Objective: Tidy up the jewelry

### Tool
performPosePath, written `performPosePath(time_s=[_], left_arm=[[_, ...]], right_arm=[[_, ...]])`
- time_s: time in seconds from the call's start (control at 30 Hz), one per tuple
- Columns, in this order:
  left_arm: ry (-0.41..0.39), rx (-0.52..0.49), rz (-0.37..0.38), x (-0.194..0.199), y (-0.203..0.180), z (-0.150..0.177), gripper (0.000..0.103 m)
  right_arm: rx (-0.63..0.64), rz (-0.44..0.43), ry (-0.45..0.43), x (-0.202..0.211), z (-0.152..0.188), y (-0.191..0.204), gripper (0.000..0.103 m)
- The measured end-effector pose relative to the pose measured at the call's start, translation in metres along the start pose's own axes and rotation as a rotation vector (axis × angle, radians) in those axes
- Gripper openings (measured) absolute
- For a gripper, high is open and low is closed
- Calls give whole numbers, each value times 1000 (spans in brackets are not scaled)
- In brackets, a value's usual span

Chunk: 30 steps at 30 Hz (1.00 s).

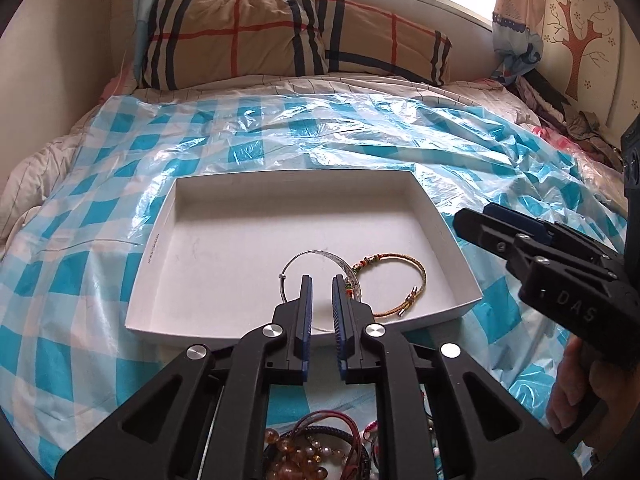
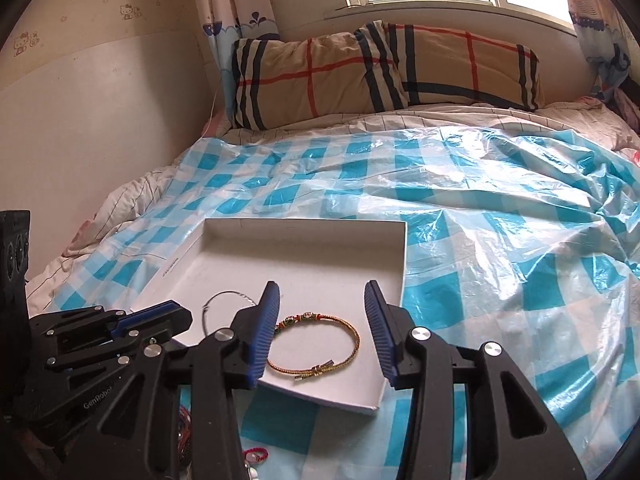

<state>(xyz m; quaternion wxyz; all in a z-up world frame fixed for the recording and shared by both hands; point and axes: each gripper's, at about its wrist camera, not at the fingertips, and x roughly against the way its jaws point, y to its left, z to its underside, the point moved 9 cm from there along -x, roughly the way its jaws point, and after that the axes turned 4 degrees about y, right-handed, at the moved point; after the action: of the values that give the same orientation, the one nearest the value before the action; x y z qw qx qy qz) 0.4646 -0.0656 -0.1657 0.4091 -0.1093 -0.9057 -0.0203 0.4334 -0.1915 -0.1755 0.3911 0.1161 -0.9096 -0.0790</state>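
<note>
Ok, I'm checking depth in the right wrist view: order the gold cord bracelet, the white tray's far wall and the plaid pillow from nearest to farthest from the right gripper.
1. Gold cord bracelet: in the tray, just beyond the right gripper.
2. Far wall of the white cardboard tray: straight ahead.
3. Plaid pillow: under the window.

My left gripper [image 1: 321, 280] hovers, jaws narrowly parted, over the white tray [image 1: 160, 240] holding a silver bangle [image 1: 320, 256] and gold bracelet [image 1: 416, 276] at frame centre.
</note>
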Motion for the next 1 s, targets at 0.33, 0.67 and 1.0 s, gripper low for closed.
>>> performPosePath(time_s=[0.33, 0.67, 1.0], left_arm=[[7, 32, -28, 60, 22, 48, 31], [80, 44, -37, 69, 37, 94, 35], [126, -26, -13, 29, 33, 87, 35]], right_arm=[[-5, 13, 69, 64, 60, 0, 45], [-19, -27, 174, 64, 105, 8, 44], [58, -109, 287, 19, 119, 39, 25]])
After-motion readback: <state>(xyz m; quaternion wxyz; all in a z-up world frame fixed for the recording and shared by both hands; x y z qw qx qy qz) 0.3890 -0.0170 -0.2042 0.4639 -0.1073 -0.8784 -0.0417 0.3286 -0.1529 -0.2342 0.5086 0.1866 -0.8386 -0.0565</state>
